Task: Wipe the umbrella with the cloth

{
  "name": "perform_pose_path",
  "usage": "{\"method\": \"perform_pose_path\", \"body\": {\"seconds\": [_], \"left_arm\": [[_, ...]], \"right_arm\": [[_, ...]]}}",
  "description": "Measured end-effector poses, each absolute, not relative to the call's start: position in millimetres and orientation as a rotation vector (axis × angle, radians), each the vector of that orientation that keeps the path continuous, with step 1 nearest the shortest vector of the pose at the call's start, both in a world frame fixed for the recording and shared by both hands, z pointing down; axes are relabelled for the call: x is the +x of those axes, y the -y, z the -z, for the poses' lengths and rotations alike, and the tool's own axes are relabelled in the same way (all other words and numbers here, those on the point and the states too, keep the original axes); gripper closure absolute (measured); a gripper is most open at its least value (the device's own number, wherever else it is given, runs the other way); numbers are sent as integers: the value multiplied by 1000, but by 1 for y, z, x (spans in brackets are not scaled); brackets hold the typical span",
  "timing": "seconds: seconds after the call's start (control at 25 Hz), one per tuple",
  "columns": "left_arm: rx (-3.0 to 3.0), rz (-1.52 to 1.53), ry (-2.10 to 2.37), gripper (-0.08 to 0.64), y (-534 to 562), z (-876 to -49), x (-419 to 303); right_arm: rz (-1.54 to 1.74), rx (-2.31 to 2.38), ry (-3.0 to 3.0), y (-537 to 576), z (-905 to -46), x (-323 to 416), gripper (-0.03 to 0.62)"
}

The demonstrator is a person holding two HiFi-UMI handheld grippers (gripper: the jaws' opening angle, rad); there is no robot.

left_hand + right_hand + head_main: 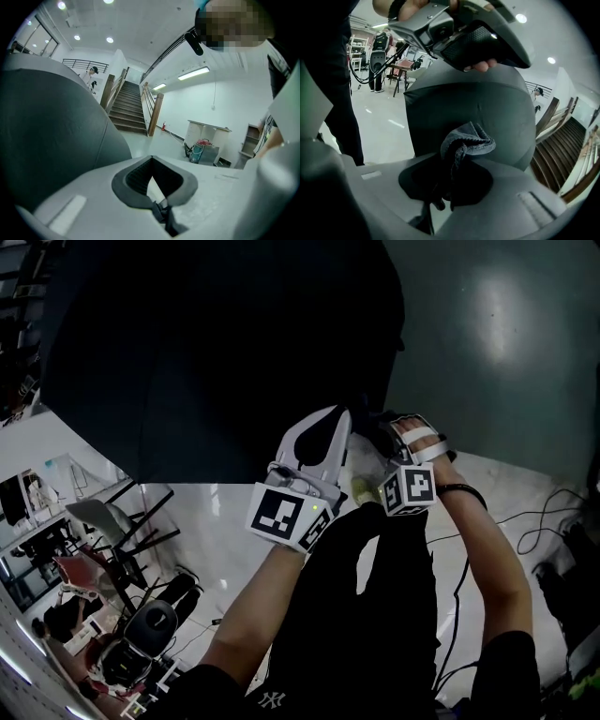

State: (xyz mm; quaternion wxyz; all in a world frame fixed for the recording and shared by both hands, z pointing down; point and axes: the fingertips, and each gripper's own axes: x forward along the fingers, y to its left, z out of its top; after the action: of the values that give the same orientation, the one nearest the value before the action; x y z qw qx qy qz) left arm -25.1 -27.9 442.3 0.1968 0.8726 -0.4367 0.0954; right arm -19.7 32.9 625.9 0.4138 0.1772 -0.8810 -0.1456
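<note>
An open black umbrella (216, 343) fills the top of the head view, above a pale floor. My left gripper (342, 418) reaches up to the canopy's rim. In the left gripper view its jaws (161, 211) are shut on a small dark scrap, apparently the umbrella's edge, and the canopy (47, 136) bulges at the left. My right gripper (380, 432) is just to the right of it, also at the rim. It (450, 187) is shut on a bunched grey cloth (466, 143), which sticks out toward the canopy (487, 117).
Chairs (112, 531) and equipment stand on the floor at the lower left. Cables (544, 521) trail across the floor at the right. A staircase (129, 110) and a white cabinet (208, 136) lie beyond the left gripper. A person (91, 75) stands by the stairs' railing.
</note>
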Motion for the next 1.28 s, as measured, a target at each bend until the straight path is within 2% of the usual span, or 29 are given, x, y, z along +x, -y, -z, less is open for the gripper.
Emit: {"method": "perform_pose_path", "body": {"seconds": [0.56,1.28], "left_arm": [[2439,-220,1336,558,127,-366,12],[2344,-224,1443,558,219,-371,24]], "right_arm": [[539,505,2227,127,-503,43,506],[686,537,2215,328,-476,31,506]]}}
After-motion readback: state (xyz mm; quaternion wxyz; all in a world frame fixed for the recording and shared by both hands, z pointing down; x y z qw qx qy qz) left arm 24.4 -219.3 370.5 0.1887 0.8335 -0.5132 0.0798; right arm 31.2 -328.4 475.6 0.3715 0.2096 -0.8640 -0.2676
